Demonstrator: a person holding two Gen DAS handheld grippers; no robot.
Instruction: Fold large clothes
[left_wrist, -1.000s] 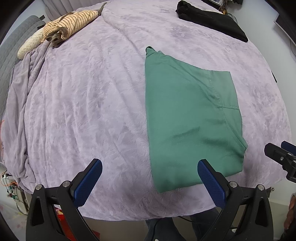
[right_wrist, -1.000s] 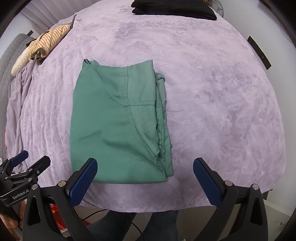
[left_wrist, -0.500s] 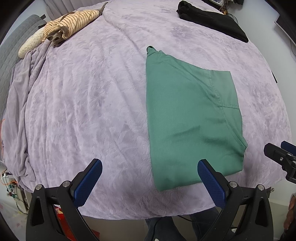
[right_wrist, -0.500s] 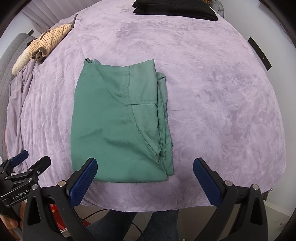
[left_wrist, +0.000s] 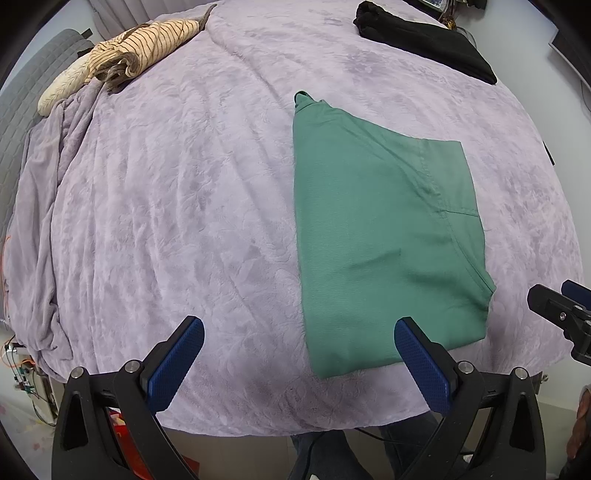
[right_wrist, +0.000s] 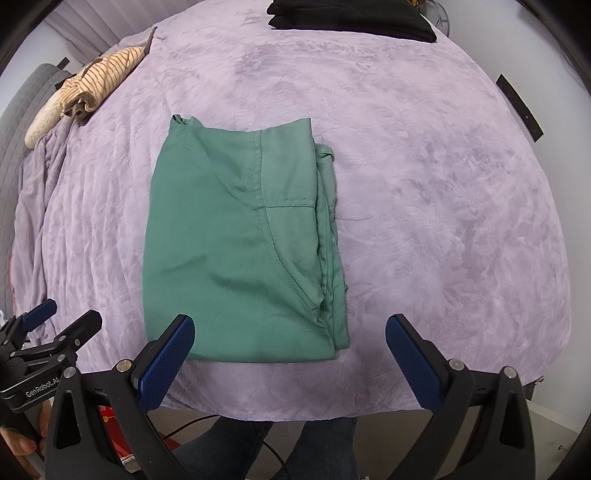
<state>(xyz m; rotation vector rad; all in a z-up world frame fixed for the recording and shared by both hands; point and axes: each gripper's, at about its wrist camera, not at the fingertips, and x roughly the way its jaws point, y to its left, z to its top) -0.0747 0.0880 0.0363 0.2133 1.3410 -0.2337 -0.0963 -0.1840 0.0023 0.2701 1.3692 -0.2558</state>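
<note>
Nothing much has shifted over the last second: both grippers hover at the bed's (right_wrist: 424, 184) near edge, left gripper (left_wrist: 299, 354) and right gripper (right_wrist: 290, 350) spread wide and empty, probably because the green garment (right_wrist: 236, 240) already lies folded there.

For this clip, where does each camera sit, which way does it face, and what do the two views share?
Left wrist: on the left gripper, open, facing across the bed; green garment to its right; right gripper at the edge, legs below.
Right wrist: on the right gripper, open, over the garment's near edge; left gripper at lower left with a hand.
Shared: garment, striped cloth, black clothes.
</note>
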